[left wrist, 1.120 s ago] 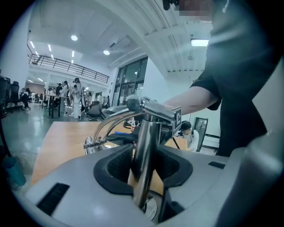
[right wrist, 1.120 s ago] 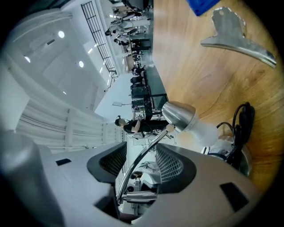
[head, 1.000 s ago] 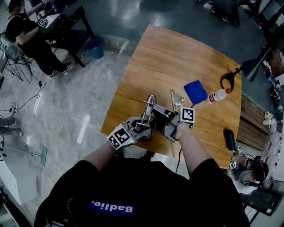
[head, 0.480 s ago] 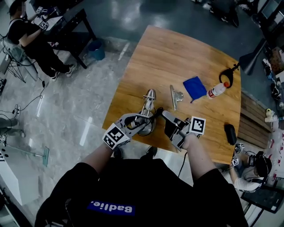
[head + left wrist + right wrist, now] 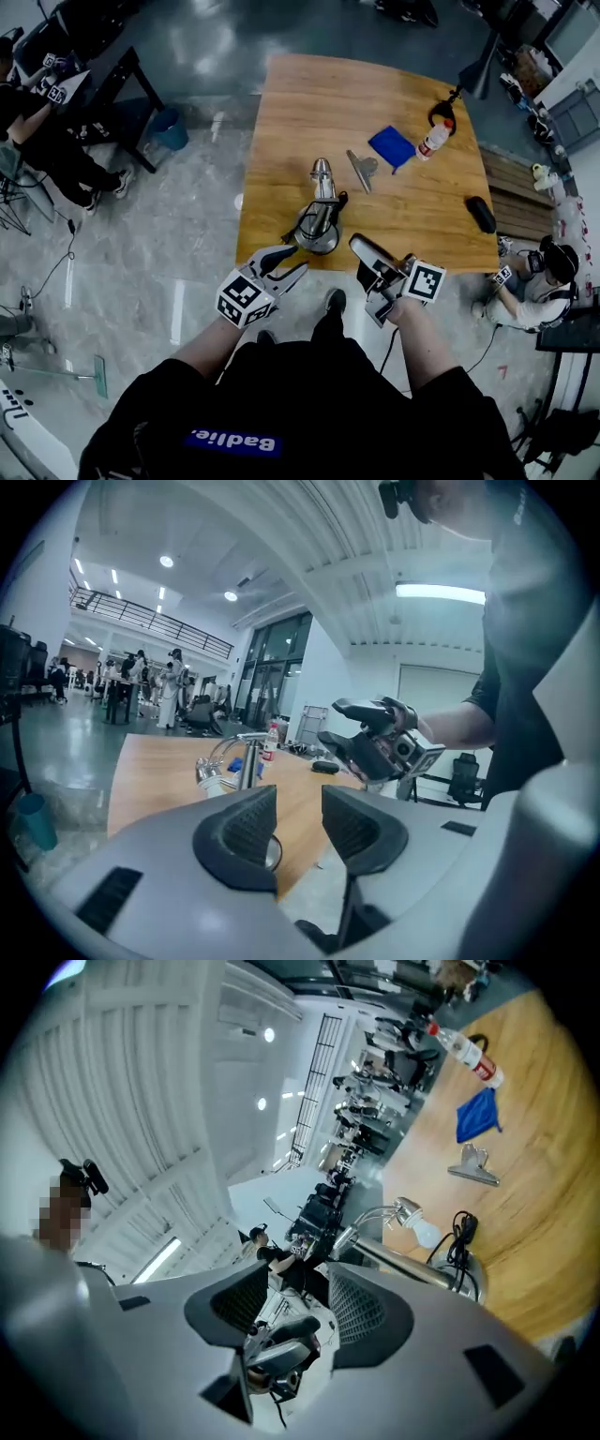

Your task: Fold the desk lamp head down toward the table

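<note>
Desk lamp (image 5: 320, 217) by the near edge of the wooden table (image 5: 412, 220), both my grippers clear of it.
I have the left gripper (image 5: 289, 262) and the right gripper (image 5: 363, 259) hovering off that edge, each with jaws spread and nothing between them. The lamp's neck curves over, its bulb end dipping toward the tabletop. Beyond it lie a metal clip (image 5: 361, 169), a blue cloth (image 5: 392, 146) and a bottle (image 5: 433, 139).

a blue cloth (image 5: 392, 147) lies between a metal clip (image 5: 360, 169) and a bottle (image 5: 431, 141) (red cap).
</note>
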{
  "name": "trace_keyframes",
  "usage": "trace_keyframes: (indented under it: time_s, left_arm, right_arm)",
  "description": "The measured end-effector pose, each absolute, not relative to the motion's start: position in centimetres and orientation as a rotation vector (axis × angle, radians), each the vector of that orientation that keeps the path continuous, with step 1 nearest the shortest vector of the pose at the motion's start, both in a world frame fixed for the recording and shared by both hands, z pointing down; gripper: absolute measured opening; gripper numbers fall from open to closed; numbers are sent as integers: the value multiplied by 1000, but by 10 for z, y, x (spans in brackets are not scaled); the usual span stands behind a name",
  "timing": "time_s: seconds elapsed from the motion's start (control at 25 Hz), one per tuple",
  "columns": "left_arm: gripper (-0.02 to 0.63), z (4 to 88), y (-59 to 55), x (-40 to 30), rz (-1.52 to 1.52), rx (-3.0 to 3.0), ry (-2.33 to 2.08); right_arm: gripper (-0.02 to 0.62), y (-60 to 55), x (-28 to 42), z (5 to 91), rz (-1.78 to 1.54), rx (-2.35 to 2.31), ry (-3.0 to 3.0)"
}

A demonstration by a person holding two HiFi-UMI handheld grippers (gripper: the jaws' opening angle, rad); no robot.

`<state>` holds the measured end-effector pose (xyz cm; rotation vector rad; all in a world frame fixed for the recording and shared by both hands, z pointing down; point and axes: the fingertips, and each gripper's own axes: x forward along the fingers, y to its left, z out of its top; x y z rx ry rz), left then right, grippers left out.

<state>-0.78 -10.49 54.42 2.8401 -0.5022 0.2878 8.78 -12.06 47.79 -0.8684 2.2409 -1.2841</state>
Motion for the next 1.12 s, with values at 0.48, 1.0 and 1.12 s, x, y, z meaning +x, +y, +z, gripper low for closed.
trace_keyframes:
  time_s: [0.48,1.0,1.12]
  left_arm:
    - [143,445,6,-6,113,2873,-355]
    - [54,395,45,37,13,2892,-338]
    - [9,390,54,38,-11,2892,-317]
  right_arm:
    - [177,-5,58,415,-827,-997,2551]
    - [11,49,70,387,-298,-1035,2817]
    - [6,60,64,380,-186,-1035,2850]
